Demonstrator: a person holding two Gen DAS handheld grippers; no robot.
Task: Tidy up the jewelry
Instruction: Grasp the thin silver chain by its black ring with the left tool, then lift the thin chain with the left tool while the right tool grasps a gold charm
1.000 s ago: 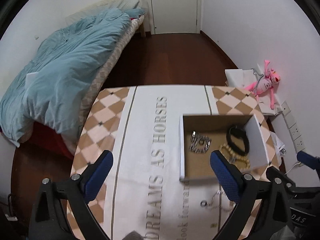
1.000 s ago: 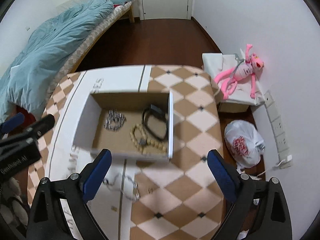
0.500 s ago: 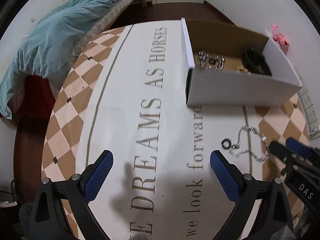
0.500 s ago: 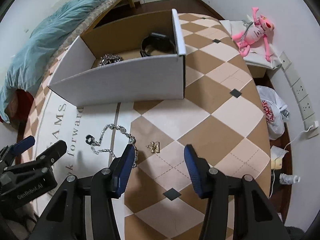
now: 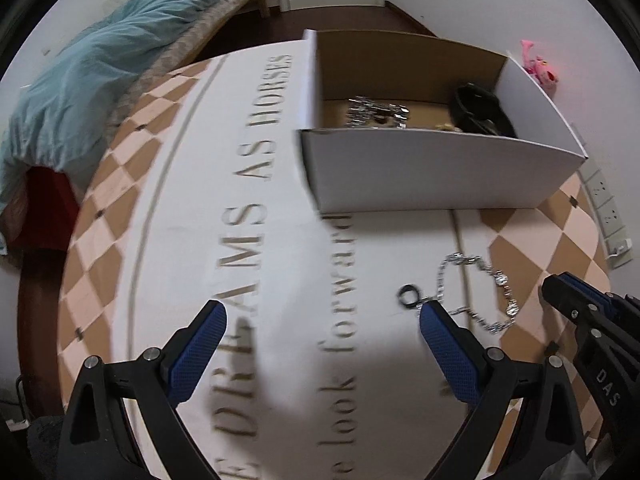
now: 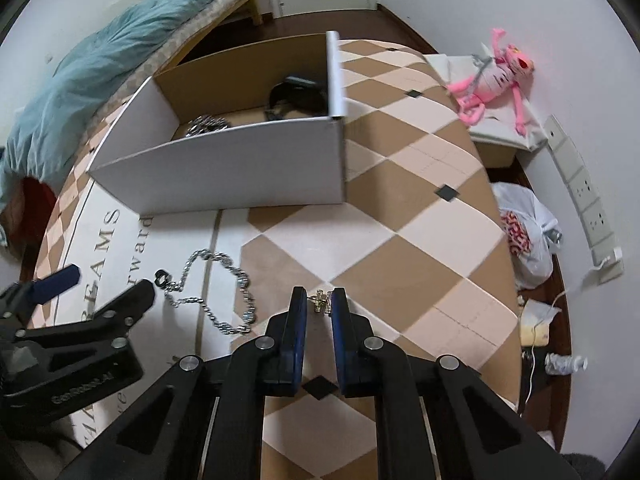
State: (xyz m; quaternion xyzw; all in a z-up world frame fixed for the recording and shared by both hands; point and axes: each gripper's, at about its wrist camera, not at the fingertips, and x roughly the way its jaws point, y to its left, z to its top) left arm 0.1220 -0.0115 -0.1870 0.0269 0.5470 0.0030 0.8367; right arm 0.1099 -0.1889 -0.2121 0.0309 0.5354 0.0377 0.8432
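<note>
A white cardboard box [image 5: 432, 176] [image 6: 240, 172] stands on the table with a silver chain [image 5: 376, 112], a black bracelet [image 5: 480, 112] [image 6: 298, 98] and beads inside. A silver necklace [image 5: 472, 296] [image 6: 216, 284] lies on the cloth in front of the box. A small gold earring [image 6: 320, 300] lies between the fingertips of my right gripper [image 6: 319, 300], whose jaws are nearly closed around it. My left gripper [image 5: 320, 324] is open and empty, low over the cloth left of the necklace.
The round table has a checkered cloth [image 6: 400, 216] with printed lettering. A bed with a blue duvet [image 5: 92, 76] stands at the left. A pink plush toy [image 6: 492, 76], a plastic bag [image 6: 524, 232] and wall sockets are at the right.
Both grippers have dropped low toward the table. My right gripper has narrowed its jaws around the gold earring. My left gripper stays wide open.
</note>
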